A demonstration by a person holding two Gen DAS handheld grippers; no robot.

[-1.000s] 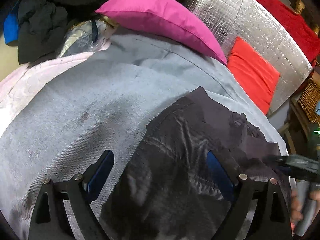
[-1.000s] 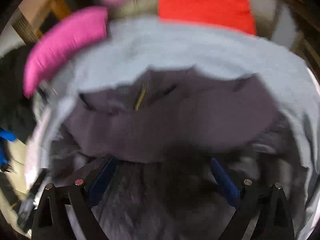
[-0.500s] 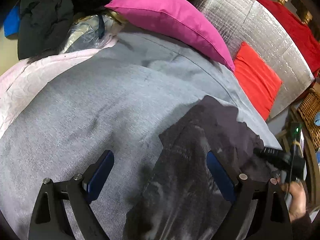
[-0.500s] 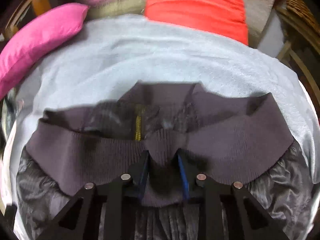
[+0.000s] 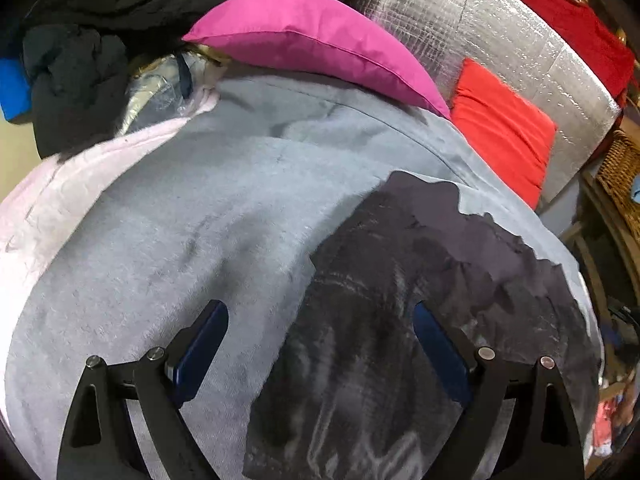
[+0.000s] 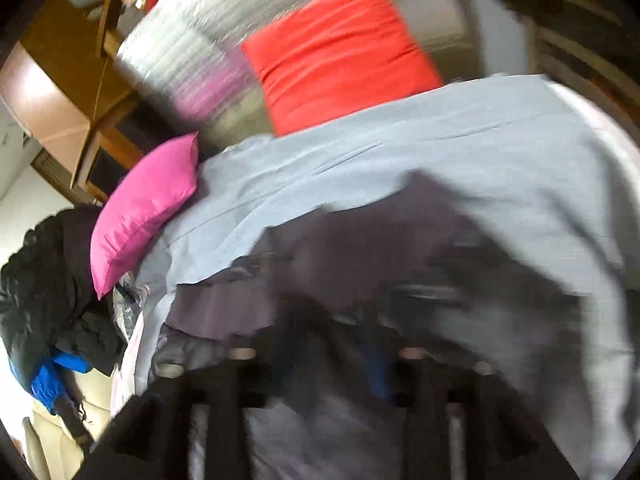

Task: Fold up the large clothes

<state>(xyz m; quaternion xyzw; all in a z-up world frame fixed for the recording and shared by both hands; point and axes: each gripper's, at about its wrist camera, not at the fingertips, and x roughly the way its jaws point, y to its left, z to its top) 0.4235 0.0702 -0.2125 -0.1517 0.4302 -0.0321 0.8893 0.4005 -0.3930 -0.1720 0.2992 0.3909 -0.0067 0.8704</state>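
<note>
A dark grey shiny jacket [image 5: 392, 320] with a ribbed hem lies on a light grey blanket [image 5: 180, 240] over a bed. My left gripper [image 5: 320, 344] is open above the jacket's left edge, one blue pad [image 5: 204, 340] over the blanket, the other pad [image 5: 436, 344] over the jacket. In the blurred right wrist view my right gripper [image 6: 320, 360] has its jaws close together on the jacket's ribbed hem [image 6: 320, 280], which is lifted and bunched.
A magenta pillow [image 5: 312, 44] and a red cushion [image 5: 504, 128] lean on a silver foil panel [image 5: 500, 40] at the back. Black clothes [image 5: 76, 80] are piled at the left. A pink cover [image 5: 60, 200] shows under the blanket. A wicker basket [image 5: 624, 172] stands at the right.
My right gripper shut on the ribbed hem and has swung it up and sideways; the view is now tilted and blurred. The jacket has shifted right in the left wrist view.
</note>
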